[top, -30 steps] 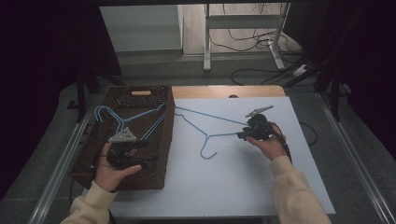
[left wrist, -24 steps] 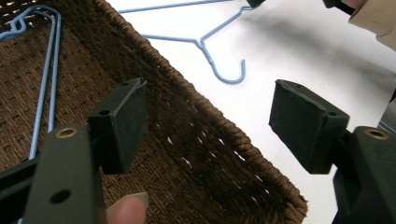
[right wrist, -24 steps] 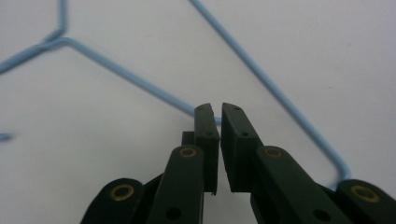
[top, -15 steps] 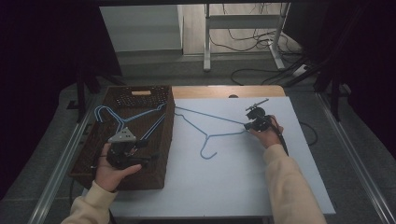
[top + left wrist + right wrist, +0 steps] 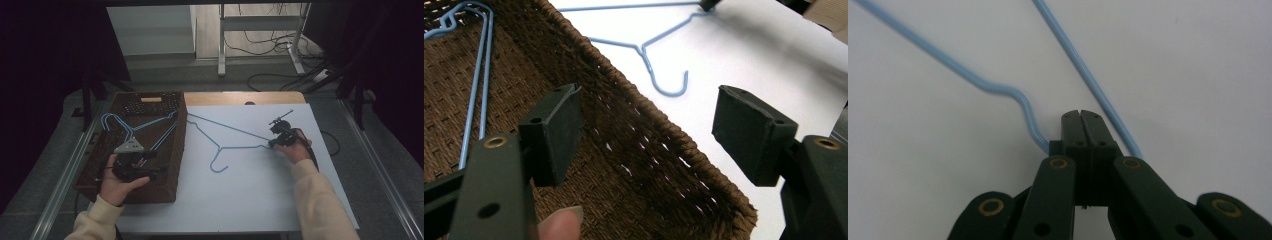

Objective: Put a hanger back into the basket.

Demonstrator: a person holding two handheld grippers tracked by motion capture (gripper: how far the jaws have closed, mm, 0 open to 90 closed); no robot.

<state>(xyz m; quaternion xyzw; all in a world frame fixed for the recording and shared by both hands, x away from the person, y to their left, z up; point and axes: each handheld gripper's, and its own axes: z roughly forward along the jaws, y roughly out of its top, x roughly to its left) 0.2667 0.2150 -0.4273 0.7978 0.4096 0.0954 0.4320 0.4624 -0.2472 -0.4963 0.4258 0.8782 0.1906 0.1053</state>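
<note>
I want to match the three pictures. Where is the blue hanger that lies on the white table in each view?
High view: the blue hanger lies mid-table, its hook toward the person, its right corner at the right gripper.
Left gripper view: top middle, beyond the basket rim, hook pointing down.
Right gripper view: two wires run down to the shut jaws.
Shared landmark: the white table.

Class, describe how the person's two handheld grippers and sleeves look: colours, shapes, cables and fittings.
Both sleeves are cream. The left gripper is black with a grey three-cornered plate on top; its pads are flat black blocks on arms with brass-ringed holes. The right gripper is black too, with brass-ringed pivots and a black cable trailing back.
</note>
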